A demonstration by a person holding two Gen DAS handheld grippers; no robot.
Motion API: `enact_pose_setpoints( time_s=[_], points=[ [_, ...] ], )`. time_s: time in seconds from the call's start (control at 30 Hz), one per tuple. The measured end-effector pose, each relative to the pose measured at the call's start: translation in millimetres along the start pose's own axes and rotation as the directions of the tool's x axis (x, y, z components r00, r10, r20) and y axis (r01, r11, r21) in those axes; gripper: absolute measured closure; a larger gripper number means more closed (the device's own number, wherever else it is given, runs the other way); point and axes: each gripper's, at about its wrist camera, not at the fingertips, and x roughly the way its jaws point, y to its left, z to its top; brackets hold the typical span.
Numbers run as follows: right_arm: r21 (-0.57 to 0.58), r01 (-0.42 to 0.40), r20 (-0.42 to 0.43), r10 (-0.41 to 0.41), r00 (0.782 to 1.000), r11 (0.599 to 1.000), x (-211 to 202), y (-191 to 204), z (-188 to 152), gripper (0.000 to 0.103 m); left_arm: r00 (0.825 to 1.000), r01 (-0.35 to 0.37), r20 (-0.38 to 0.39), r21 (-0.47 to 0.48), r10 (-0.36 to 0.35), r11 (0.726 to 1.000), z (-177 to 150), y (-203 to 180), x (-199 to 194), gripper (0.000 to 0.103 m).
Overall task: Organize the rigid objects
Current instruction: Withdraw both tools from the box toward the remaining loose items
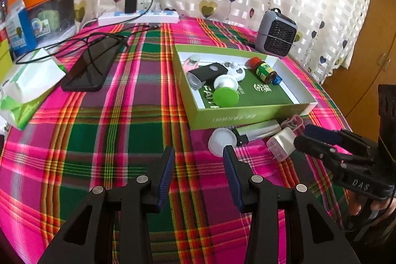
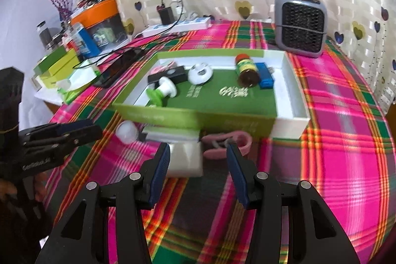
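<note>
Pink-and-green plaid tablecloth covers the table, heart-print curtain behind. Sitting on it is a shallow green box already holding a small bottle, a blue piece, a black gadget and a green-capped thing. Just in front of the box: a white round cap, a silver lighter-ish thing, a pink clip and a white plug adapter. Left gripper has its jaws spread over bare cloth, empty. Right gripper is spread too, nothing pinched, with the adapter between and just beyond its tips.
</note>
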Motion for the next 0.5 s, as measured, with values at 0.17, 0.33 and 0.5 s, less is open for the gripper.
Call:
enact_pose_setpoints(
  time_s=[0.17, 0.33, 0.5],
  points=[
    [-0.002, -0.032, -0.021, 0.032, 0.999, 0.999, 5, 4, -5, 0.054, 1.0, 0.004, -0.008, 0.003, -0.004, 1.0, -2, -2, 2, 0.064],
    [-0.012, -0.069, -0.038, 0.068, 0.997, 0.998, 6, 10, -10, 0.054, 1.0, 0.006, -0.009, 0.003, -0.006, 1.0, -1, -2, 3, 0.064],
    [-0.03, -0.095, -0.051, 0.094, 0.994, 0.995, 4, 16, -16, 0.054, 1.0, 0.007, -0.013, 0.001, -0.007, 1.0, -2, -1, 4, 0.064]
  ],
)
